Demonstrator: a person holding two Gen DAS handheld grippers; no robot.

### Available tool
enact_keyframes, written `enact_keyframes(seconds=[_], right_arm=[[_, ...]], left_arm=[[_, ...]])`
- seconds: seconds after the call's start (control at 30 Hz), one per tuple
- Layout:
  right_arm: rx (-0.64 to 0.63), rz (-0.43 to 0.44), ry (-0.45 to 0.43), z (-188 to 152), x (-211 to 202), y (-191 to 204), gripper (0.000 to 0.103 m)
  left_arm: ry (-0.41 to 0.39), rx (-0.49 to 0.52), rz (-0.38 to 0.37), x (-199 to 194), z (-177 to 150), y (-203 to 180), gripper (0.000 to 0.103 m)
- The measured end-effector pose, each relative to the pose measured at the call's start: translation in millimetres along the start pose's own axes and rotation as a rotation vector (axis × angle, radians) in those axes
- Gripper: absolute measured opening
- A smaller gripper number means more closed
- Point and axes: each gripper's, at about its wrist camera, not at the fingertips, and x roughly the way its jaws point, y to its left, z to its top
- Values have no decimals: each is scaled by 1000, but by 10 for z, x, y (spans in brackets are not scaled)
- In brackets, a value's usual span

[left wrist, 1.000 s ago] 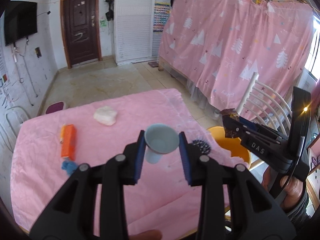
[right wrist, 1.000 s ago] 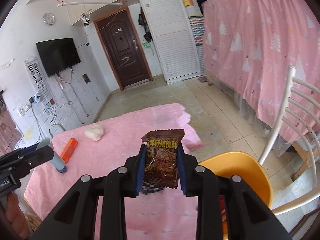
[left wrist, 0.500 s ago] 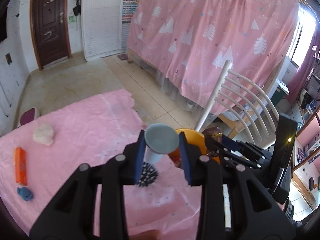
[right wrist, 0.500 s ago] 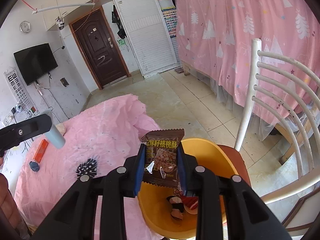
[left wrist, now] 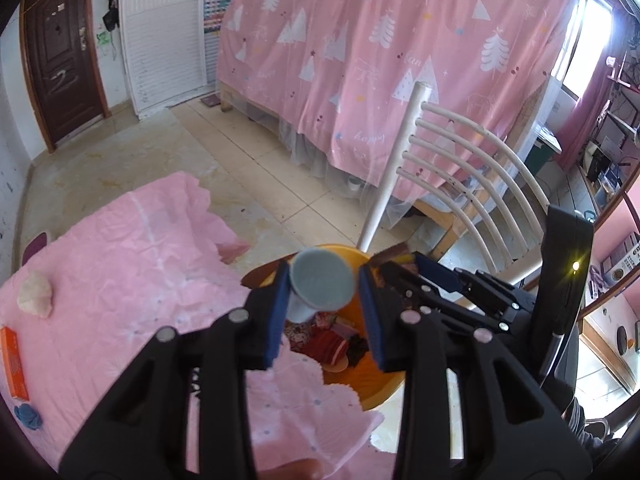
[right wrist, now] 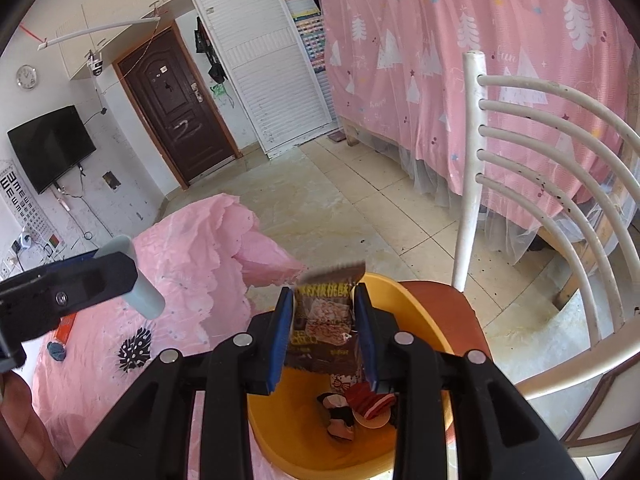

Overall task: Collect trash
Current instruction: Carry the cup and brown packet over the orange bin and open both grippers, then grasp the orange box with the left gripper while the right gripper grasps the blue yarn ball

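Trash that is not yet collected lies at the far left of the left wrist view: a crumpled white wad point(left wrist: 35, 293) at mid-left, a flat orange packet point(left wrist: 13, 361) below it at the frame edge, and a small blue scrap point(left wrist: 27, 416) lower still, all on the pink tablecloth point(left wrist: 120, 280). Being well apart from the bin, they risk being forgotten or brushed off the cloth's edge by a hasty reach.

Toward the centre of that view, the left gripper point(left wrist: 322, 300) is clenched on a pale blue-grey paper cup point(left wrist: 320, 286), which is tilted with its mouth toward the camera and hangs over the near-left rim of the round yellow plastic basin point(left wrist: 376, 392), where red and dark wrappers already lie. The cup looks light and easily crushed; let go here, it could strike the rim and roll onto the cloth or the tiled floor.

In the right wrist view, a black-and-white spiky object point(right wrist: 135, 350) sits on the cloth at lower left; whether it counts as trash cannot be told. At centre, the right gripper point(right wrist: 323, 330) grips a brown printed snack wrapper point(right wrist: 324, 320) directly above the basin, which rests on the red-brown seat point(right wrist: 440, 300) of a white slatted chair point(right wrist: 520, 152) at the right. The wrapper is thin and could flutter sideways or cling to a blue pad point(right wrist: 280, 332) on release. Both tools crowd the same opening, so a collision might nudge the basin off the seat.
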Motion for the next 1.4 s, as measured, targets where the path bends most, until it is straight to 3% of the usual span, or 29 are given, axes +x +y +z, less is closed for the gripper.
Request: enact_keyframes(seconds=[0.03,0.47,0.9,1.4], right_arm=[[2,-4,-1,-1,-7,-9,22],[-29,3,-22,79,-85,169,34],[-151,63,-35,206,-97,1013,38],[-298,155,18,44,63,2130,38]], left_arm=[[0,2,0,9,5,-14,48],[-44,-45,17,-324,-54,242,48],[-117,-139,82,-886,-282,899,48],[-155,-250,235,-1460,-690,1749,48]])
